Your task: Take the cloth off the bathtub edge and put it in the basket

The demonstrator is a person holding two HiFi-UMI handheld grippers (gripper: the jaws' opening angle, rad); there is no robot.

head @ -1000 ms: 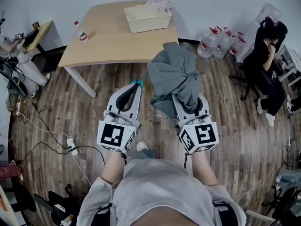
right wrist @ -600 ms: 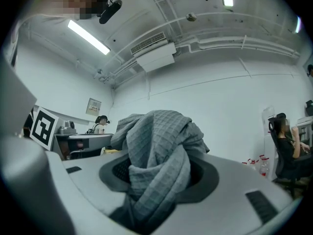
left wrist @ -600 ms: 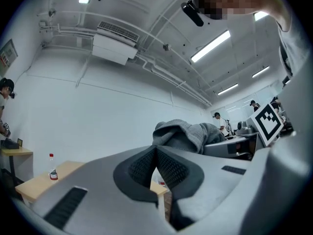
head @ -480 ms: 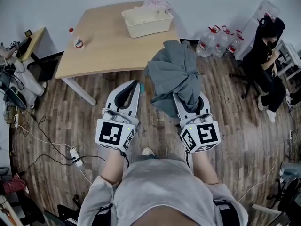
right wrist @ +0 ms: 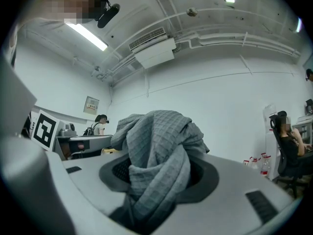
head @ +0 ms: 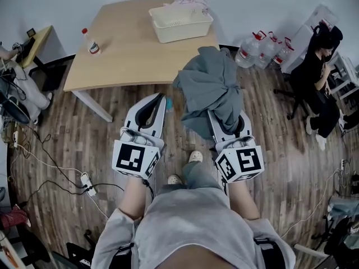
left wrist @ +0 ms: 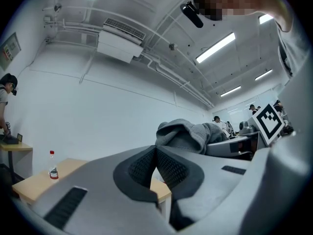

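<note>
Nearest: person's grey shirt at bottom of head view, one shoe (head: pixel 195 156) on the floor (head: pixel 84 133) between the forearms. Left gripper (head: pixel 158 100) held level, pointing forward; jaws closed pad to pad, nothing between them. Right gripper (head: pixel 228 125) alongside it, also pointing forward; jaws stand fairly wide and clamp a thick twisted fold of the cloth (head: pixel 210 91). Cloth is grey, grid-textured and bunched. In the right gripper view it rises out of the jaws as a knotted lump, with one fold running down between the pads. In the head view its long axis runs near to far along the gripper's line, leaning slightly left; the far end points at the table (head: pixel 129 49), and the near end drapes over the jaw tips and hides them. Cloth hangs in the air over the floor, short of the table edge, touching nothing but the gripper. Floor is dark wood plank; cables and a power strip (head: pixel 85 181) lie to the left. Table is light wood, set at an angle. The basket (head: pixel 180 31), pale with an open top, sits at its far edge, well apart from the cloth. A bottle (head: pixel 91 43) stands near the table's left edge. Further right, water jugs (head: pixel 263 52) stand by the white wall (head: pixel 252 4), with a seated person (head: pixel 317 77) beyond them.
</note>
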